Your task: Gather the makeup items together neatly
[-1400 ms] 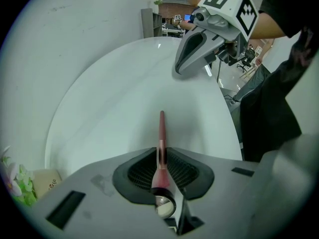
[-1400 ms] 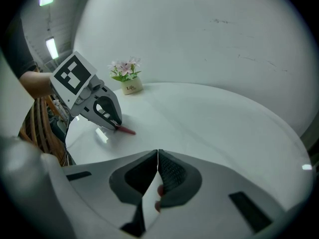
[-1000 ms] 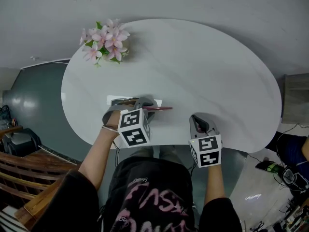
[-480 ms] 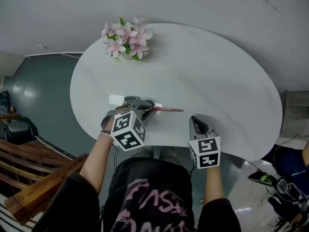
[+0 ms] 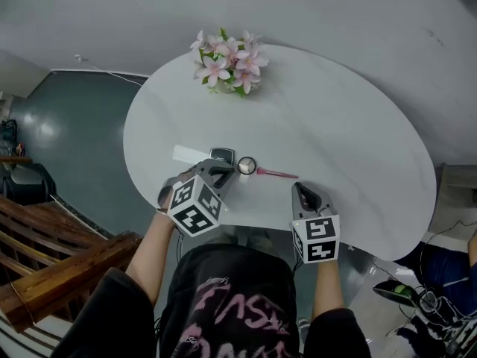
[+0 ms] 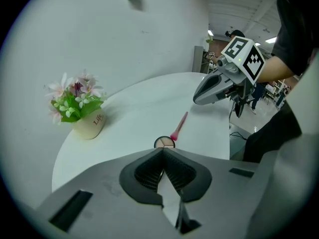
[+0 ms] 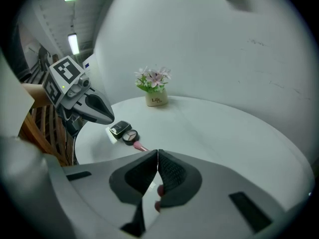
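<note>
Near the front edge of the white oval table [image 5: 350,133] the makeup items lie in a row: a dark square compact [image 5: 221,156], a round compact [image 5: 247,165] with tan pans, and a pink brush [image 5: 277,174]. A flat white item [image 7: 112,135] lies against the square compact [image 7: 120,128]. My left gripper [image 5: 222,172] hovers just in front of the square compact, jaws closing to shut with nothing between them; the round compact [image 6: 164,142] and brush [image 6: 179,127] lie beyond its tips. My right gripper [image 5: 299,190] is shut and empty, right of the brush's handle.
A small pot of pink flowers [image 5: 227,60] stands at the table's far left edge. The far and right parts of the tabletop are bare. Wooden furniture [image 5: 52,274] stands on the floor to the left, and cables [image 5: 417,297] lie at the lower right.
My left gripper has drawn back off the items toward the front edge, uncovering the round compact beside the brush. The right gripper has barely moved.
</note>
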`<control>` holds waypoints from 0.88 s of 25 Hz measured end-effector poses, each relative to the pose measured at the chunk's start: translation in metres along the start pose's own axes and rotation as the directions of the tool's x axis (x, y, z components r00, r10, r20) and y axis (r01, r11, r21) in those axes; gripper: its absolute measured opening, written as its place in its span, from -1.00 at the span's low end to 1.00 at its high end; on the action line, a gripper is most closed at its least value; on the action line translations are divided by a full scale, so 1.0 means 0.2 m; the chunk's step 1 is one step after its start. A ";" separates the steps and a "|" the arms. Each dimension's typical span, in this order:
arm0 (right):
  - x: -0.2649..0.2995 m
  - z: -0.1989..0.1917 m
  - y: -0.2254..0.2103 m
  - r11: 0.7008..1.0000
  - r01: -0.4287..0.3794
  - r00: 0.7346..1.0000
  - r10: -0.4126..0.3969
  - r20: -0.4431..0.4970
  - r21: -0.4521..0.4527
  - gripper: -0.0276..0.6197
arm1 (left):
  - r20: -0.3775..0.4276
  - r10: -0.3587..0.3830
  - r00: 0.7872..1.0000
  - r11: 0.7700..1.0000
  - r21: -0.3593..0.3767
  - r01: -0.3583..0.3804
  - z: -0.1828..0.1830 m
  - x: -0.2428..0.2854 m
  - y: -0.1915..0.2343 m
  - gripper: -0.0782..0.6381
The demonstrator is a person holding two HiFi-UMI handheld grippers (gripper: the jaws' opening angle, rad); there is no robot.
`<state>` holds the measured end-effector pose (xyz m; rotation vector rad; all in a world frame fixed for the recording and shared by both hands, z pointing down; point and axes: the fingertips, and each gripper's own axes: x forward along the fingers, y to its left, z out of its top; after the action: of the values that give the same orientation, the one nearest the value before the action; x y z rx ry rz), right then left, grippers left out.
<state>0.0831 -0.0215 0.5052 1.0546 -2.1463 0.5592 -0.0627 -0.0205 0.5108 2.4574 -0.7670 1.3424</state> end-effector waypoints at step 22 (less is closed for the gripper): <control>0.06 0.28 0.35 0.992 -0.034 0.996 0.043 0.077 -0.120 -0.72 | 0.117 0.237 0.964 0.886 -0.433 -0.165 -0.35 -0.34 0.18 -0.75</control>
<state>0.0004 -0.0229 0.4692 0.9872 -2.2434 0.4086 -0.1625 0.0040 0.4906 2.2017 -1.2398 0.9097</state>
